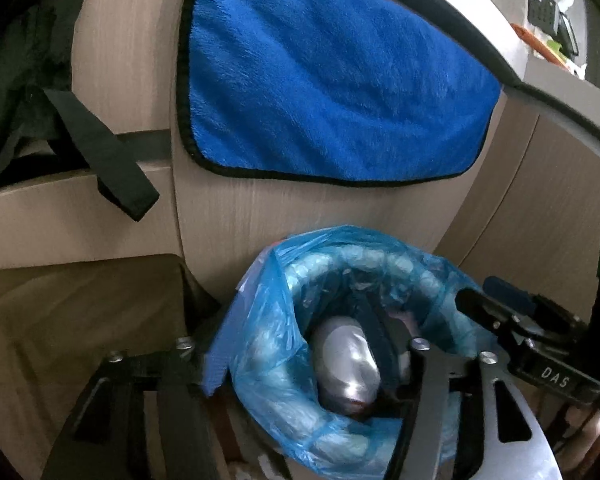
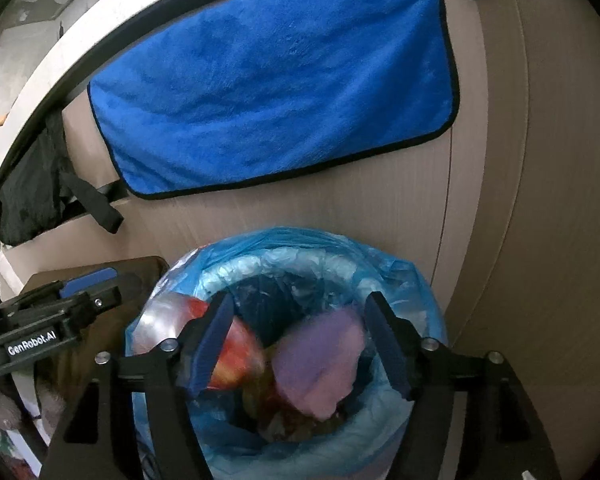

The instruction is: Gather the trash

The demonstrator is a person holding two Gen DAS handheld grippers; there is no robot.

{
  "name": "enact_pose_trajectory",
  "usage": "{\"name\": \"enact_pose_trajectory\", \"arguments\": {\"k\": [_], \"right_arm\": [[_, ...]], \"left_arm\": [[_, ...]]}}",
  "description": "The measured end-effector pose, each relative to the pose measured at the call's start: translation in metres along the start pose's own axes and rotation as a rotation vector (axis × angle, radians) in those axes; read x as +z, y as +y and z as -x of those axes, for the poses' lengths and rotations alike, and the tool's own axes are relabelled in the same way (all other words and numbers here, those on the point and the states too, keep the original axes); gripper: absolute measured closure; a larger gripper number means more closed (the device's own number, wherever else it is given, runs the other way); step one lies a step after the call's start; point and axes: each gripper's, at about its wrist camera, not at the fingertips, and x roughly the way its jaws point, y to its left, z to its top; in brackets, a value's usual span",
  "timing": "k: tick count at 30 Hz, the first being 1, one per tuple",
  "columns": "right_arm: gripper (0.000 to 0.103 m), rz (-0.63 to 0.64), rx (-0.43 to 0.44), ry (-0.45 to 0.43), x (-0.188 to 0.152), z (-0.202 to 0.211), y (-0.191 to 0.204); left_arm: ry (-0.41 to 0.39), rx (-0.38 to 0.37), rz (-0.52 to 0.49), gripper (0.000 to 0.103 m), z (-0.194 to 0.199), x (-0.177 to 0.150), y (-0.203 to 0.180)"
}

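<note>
Right wrist view: the bin (image 2: 428, 320), lined with a blue plastic bag (image 2: 300, 252), is standing on the floor against a pale wood-grain cabinet front (image 2: 380, 208). Inside it, a red and silver foil snack wrapper (image 2: 240, 354) and a crumpled purple wad (image 2: 320, 364) are lying on other refuse that is too blurred to name. The right gripper (image 2: 300, 344) is hovering over the bin mouth with its jaws spread wide and nothing between them; the left-hand pad is lying in front of the wrapper, and contact cannot be confirmed.

In the left wrist view the liner (image 1: 260, 340) is hanging loose over the rim, with a silvery foil bag (image 1: 348, 364) lying inside. The left gripper (image 1: 296, 364) is straddling the near-left rim with its fingers parted, one outside the liner, one over the opening. Whether it is pinching plastic cannot be told.

Risks, as judged: the liner is thin and slack, so a finger catching it on withdrawal could be dragging the liner off the rim or tipping the bin. The wrapper is sitting high near the rim and could be spilling out if nudged. The two grippers are working close together and could be colliding.

A blue microfibre towel (image 2: 272, 88) is hanging above on the cabinet, and a black strap (image 2: 96, 200) is dangling at the left; both are clear of the bin.
</note>
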Motion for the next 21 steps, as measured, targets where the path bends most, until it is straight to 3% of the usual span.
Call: {"name": "enact_pose_trajectory", "arguments": {"k": [4, 10, 16, 19, 21], "right_arm": [[0.037, -0.008, 0.002, 0.007, -0.002, 0.004, 0.001], [0.037, 0.004, 0.016, 0.001, -0.014, 0.033, 0.007], [0.037, 0.054, 0.031, -0.031, -0.033, 0.09, 0.033], [0.032, 0.111, 0.02, -0.055, -0.047, 0.122, 0.054], [0.027, 0.169, 0.002, -0.085, -0.059, 0.146, 0.071]], "left_arm": [[-0.017, 0.017, 0.009, 0.021, 0.012, 0.0, 0.004], [-0.057, 0.082, -0.007, 0.018, 0.057, -0.016, 0.006], [-0.1, 0.161, -0.027, 0.018, 0.145, -0.059, 0.001], [-0.124, 0.184, -0.042, 0.018, 0.186, -0.083, -0.006], [-0.155, 0.242, -0.06, 0.018, 0.216, -0.101, -0.011]]}}
